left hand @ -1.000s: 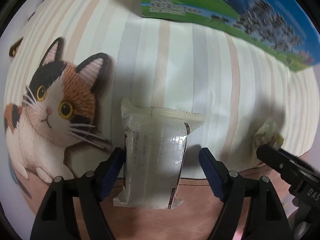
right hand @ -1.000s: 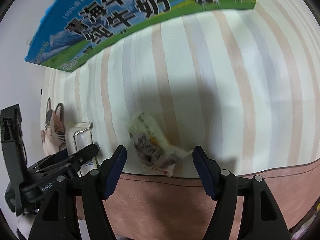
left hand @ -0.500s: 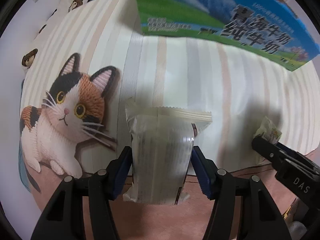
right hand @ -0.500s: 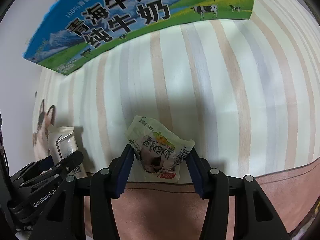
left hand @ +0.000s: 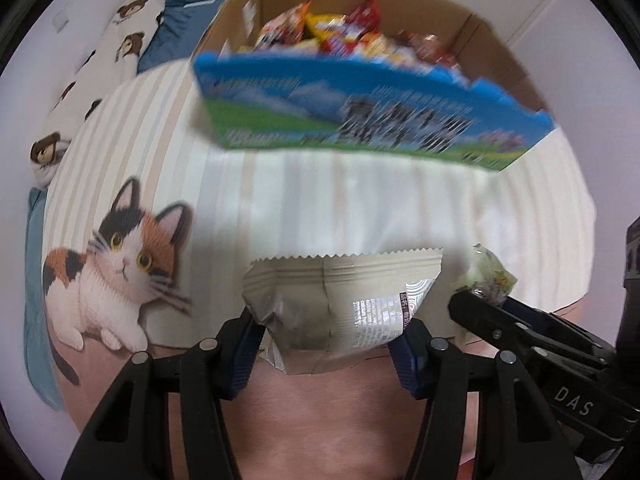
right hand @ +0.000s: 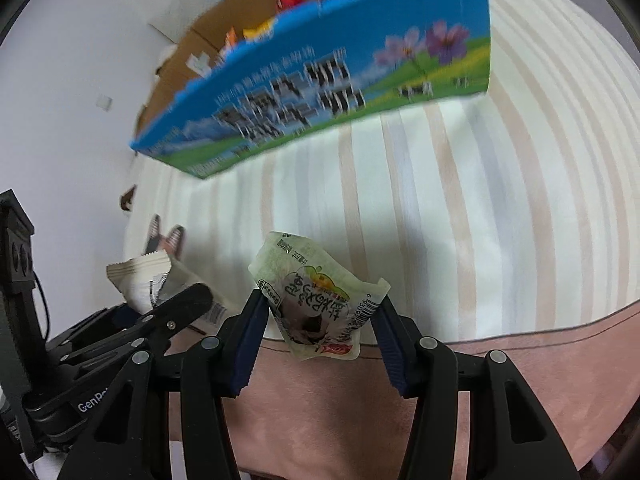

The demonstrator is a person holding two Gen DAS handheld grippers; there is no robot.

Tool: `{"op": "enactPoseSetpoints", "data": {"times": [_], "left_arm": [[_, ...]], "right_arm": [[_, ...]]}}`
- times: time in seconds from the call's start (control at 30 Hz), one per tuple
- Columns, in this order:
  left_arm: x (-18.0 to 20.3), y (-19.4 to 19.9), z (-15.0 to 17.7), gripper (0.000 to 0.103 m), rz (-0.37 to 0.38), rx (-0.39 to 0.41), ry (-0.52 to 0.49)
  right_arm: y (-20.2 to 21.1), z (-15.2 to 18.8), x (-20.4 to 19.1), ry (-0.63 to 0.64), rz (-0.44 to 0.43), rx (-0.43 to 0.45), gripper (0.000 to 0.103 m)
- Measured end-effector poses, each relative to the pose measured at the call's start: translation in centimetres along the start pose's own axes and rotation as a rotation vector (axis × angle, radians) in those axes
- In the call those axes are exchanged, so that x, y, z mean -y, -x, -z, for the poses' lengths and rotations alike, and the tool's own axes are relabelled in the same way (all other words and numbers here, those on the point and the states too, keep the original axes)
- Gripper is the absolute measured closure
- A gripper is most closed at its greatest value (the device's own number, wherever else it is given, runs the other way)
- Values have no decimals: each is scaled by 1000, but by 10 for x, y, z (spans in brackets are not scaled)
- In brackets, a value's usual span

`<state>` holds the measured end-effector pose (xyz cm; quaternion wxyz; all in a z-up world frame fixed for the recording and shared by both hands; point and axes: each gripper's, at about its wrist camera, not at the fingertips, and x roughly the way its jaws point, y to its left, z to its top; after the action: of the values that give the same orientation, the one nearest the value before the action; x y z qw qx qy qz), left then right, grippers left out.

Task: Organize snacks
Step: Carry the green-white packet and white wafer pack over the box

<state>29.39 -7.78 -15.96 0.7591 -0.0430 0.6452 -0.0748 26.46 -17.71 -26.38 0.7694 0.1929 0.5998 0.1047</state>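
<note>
Still, the left gripper (left hand: 330,332) is closing on a beige snack packet (left hand: 340,304), the right gripper (right hand: 318,316) pinches a green-printed sachet (right hand: 316,300); either slick wrapper might slip short of the carton (left hand: 360,80)

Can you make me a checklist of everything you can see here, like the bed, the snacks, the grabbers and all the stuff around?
Surface: striped bedspread with a cat picture and a pink border.
Job's things: beige snack packet and small green snack packet, both lifted off the bedspread; blue milk carton box holding many snacks.
Clutter: nothing seen.
Grippers: left gripper jaws closing, clamped on the beige snack packet; right gripper clamped on the small green snack packet.
Cables: thin black cable beside the left gripper.
Surroundings: bear-print pillow, blue fabric, white wall.
</note>
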Motion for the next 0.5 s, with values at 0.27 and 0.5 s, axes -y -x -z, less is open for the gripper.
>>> {"op": "enactPoseSetpoints", "data": {"times": [0.27, 0.5], "left_arm": [[-4, 44, -51, 48, 91, 96, -42], [-3, 53, -136, 48, 57, 159, -96]], "right_arm": [[69, -46, -2, 24, -67, 113, 48], [99, -114, -7, 35, -81, 186, 48]]}}
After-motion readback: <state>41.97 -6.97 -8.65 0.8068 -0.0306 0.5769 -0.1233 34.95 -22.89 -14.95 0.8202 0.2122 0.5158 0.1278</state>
